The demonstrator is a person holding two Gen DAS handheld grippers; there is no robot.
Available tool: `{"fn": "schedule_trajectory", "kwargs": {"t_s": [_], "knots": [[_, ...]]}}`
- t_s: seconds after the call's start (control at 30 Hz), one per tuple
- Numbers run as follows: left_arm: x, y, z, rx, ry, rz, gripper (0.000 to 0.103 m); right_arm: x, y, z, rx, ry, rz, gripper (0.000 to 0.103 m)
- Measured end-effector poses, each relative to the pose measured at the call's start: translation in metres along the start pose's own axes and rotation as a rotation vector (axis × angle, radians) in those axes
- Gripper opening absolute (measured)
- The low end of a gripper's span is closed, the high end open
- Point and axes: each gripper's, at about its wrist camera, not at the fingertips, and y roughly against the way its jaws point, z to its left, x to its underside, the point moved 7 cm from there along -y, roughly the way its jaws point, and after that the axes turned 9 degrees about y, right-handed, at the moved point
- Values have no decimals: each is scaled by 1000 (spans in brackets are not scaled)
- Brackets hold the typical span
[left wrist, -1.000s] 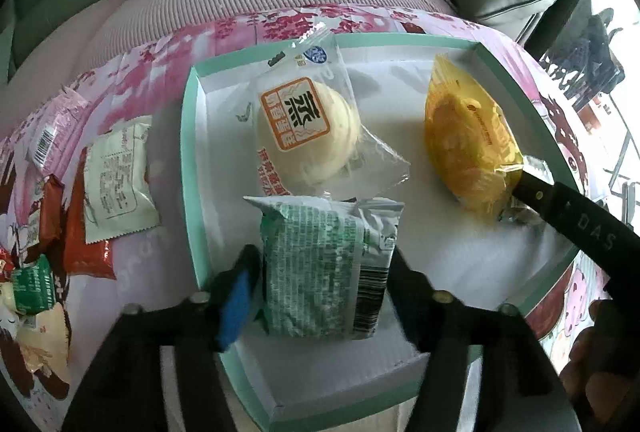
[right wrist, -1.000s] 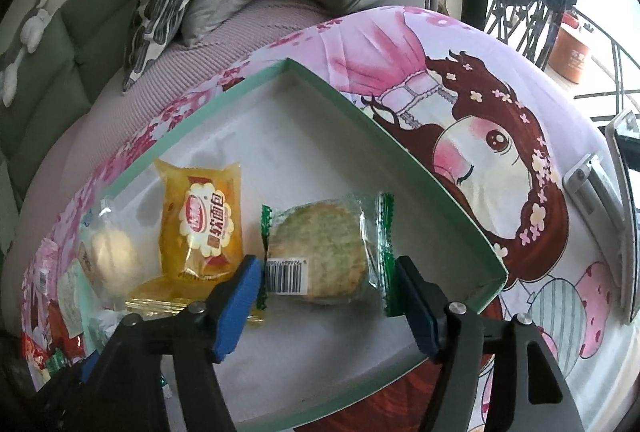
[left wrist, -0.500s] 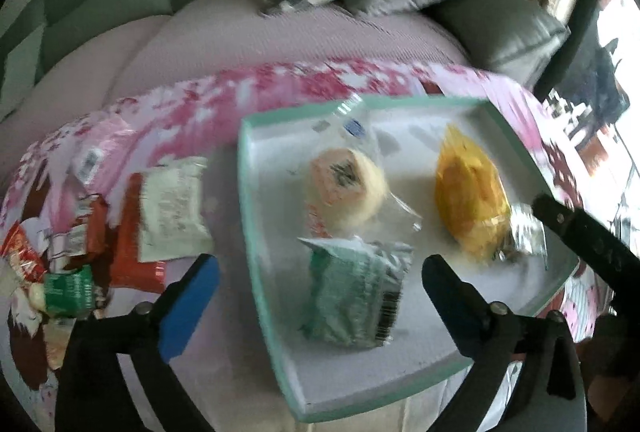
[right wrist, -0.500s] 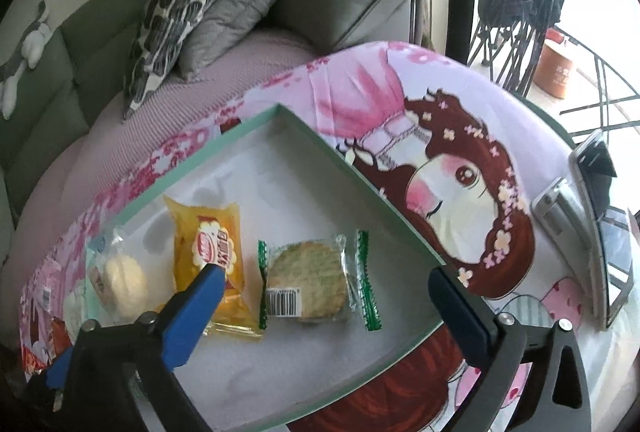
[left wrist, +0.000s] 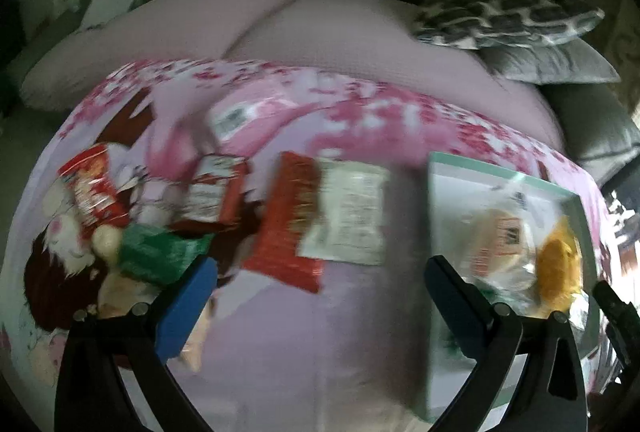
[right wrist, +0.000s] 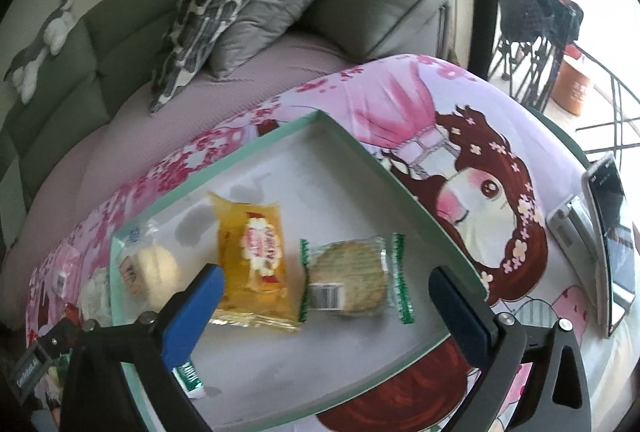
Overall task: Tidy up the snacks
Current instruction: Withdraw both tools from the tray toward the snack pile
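Observation:
A mint-rimmed white tray (right wrist: pixel 372 160) holds a yellow bread pack (right wrist: pixel 252 252), a round green-edged biscuit pack (right wrist: pixel 352 278) and a clear-wrapped bun (right wrist: pixel 154 268). My right gripper (right wrist: pixel 324 296) is open and empty above the tray, in front of the biscuit pack. My left gripper (left wrist: pixel 320 284) is open and empty over the pink cloth, left of the tray (left wrist: pixel 430 216). Loose snacks lie ahead of it: a white pack (left wrist: pixel 352 212), a red pack (left wrist: pixel 288 224), a green pack (left wrist: pixel 160 252) and more red packs (left wrist: pixel 92 188).
The table wears a pink cartoon cloth (right wrist: pixel 472 168). A phone on a stand (right wrist: pixel 608 232) sits at the right edge. A grey sofa with cushions (right wrist: pixel 256 4) stands behind the table. The left wrist view is blurred.
Both grippers let go of their packs, opened wide and pulled back. The left gripper swung left from the tray to the loose snacks on the cloth.

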Motion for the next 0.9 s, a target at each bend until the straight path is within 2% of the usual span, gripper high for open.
{"fn": "schedule_trajectory", "kwargs": {"t_s": [0.13,0.33,0.53,0.67,0.8,0.9], "knots": [[-8,5,32,-66,58,-20,103,-1,6,13,-29,17,-17,103],[-20,17,71,-113,155,-62,103,-4,12,31,-49,60,-39,103],[-25,31,107,-189,248,-103,103,-3,20,67,-132,86,-73,103],[-23,34,123,-187,269,-98,103,3,23,96,-183,133,-79,103],[-24,40,138,-215,280,-120,103,8,32,124,-152,216,-113,103],[-27,42,149,-219,296,-120,103,16,33,143,-173,249,-112,103]]}}
